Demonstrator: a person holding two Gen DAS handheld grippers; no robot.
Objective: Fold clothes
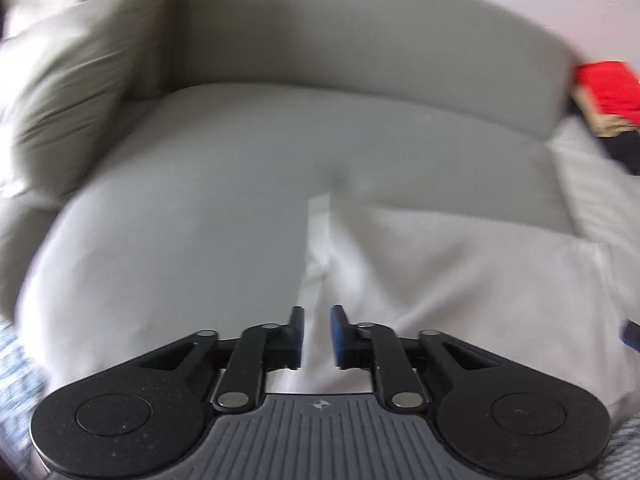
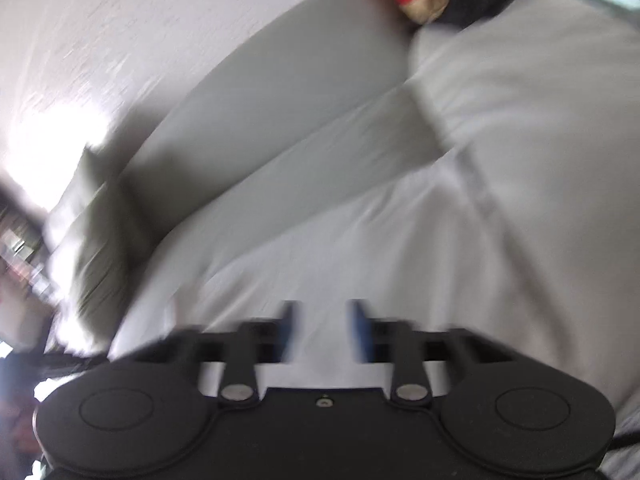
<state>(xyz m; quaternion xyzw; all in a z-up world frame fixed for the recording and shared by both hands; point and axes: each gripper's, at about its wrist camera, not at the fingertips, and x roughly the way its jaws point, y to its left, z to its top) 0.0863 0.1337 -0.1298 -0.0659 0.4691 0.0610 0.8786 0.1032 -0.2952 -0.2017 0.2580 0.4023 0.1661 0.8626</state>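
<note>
The white garment [image 1: 420, 264] lies spread on the grey sofa seat [image 1: 192, 184]. In the left wrist view it fills the field from 6 o'clock out to 3 o'clock, and a narrow folded edge of it runs up from between the fingers toward 12 o'clock. The left gripper [image 1: 317, 336] has its blue-padded fingers [image 1: 338, 334] drawn close together, with a strip of the white cloth showing in the slim gap. Whether the pads actually pinch that cloth cannot be told.

In the blurred right wrist view the same white garment [image 2: 360, 240] lies directly ahead of the right gripper [image 2: 322, 330] and spreads toward 12 and 3 o'clock, with a seam line crossing at 2 o'clock. The fingers [image 2: 360, 330] stand a little apart with cloth in the gap; the blur hides whether they grip it.

The sofa backrest [image 1: 360, 40] curves across 12 o'clock, an olive cushion [image 1: 68, 92] leans at 10 o'clock, and a pile of red, tan and black clothes [image 1: 608, 96] sits at 2 o'clock.
</note>
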